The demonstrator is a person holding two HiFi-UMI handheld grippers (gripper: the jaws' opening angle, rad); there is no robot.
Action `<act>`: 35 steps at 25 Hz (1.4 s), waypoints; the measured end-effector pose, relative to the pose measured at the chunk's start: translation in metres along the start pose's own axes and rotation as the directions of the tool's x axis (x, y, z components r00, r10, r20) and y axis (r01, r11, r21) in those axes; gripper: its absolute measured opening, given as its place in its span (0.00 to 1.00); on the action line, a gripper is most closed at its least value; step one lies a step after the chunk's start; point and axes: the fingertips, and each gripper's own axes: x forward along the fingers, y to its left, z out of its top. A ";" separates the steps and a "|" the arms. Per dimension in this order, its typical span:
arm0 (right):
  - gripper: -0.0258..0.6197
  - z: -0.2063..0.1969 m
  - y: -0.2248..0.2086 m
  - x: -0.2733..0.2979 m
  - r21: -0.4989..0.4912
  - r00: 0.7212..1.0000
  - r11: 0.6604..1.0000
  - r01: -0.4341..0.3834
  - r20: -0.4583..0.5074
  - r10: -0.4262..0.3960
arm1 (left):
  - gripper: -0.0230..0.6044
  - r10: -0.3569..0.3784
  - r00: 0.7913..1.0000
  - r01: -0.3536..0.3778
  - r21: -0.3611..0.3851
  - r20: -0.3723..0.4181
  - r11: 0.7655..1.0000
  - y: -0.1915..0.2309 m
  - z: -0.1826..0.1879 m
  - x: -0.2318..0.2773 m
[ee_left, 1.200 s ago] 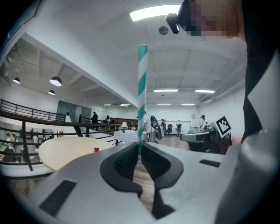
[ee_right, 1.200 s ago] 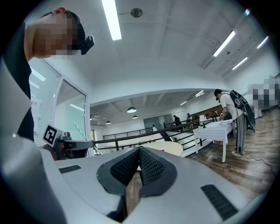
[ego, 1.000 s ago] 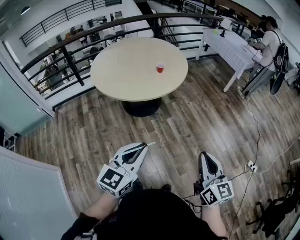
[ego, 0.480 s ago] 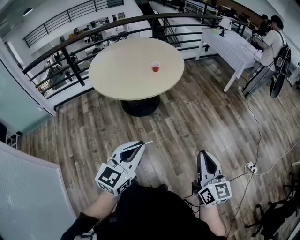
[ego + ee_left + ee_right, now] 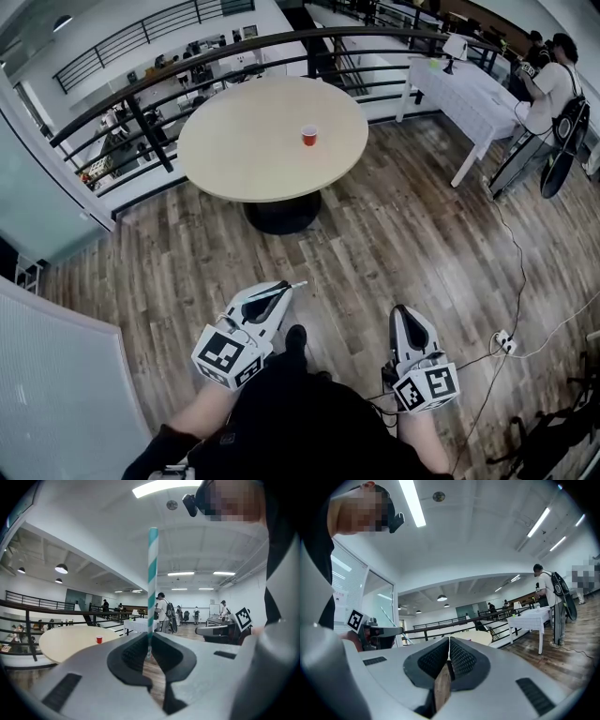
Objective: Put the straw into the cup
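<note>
A small red cup [image 5: 308, 136] stands on the round beige table [image 5: 244, 150], far ahead of both grippers; the left gripper view shows the cup [image 5: 99, 640] at left. My left gripper [image 5: 284, 289] is shut on a teal-and-white striped straw [image 5: 152, 583], which stands upright between its jaws. A short end of the straw [image 5: 298, 284] pokes out at the tip in the head view. My right gripper [image 5: 404, 313] is held low beside it, jaws shut and nothing in them [image 5: 449, 641]. Both hang over the wooden floor, well short of the table.
A black railing [image 5: 187, 61] curves behind the table. At the back right stands a long table with a white cloth [image 5: 469, 89], and a person with a backpack [image 5: 553, 84] beside it. A power strip and cables [image 5: 504, 339] lie on the floor at right. A glass wall lies at left.
Both grippers have moved forward towards the table, the straw still gripped. The cup has shifted slightly left in the view, and a shoe now shows between the grippers.
</note>
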 end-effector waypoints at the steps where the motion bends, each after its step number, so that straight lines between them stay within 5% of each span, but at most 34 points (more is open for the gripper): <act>1: 0.08 -0.001 -0.004 0.003 0.002 1.000 1.000 0.000 -0.005 0.000 | 0.08 0.001 1.000 -0.001 0.000 -0.001 1.000 0.002 0.000 0.004; 15: 0.08 0.007 -0.079 0.135 0.027 0.997 0.999 0.031 -0.072 -0.029 | 0.08 0.001 1.000 -0.001 0.016 0.029 1.000 0.107 0.021 0.120; 24: 0.08 0.020 -0.088 0.236 0.024 0.996 1.000 0.013 -0.090 -0.011 | 0.08 -0.014 1.000 0.014 0.008 0.015 1.000 0.186 0.029 0.166; 35: 0.08 0.003 -0.117 0.292 0.068 0.989 0.997 0.030 -0.144 -0.020 | 0.08 -0.032 0.999 0.032 -0.017 -0.025 0.999 0.234 0.021 0.220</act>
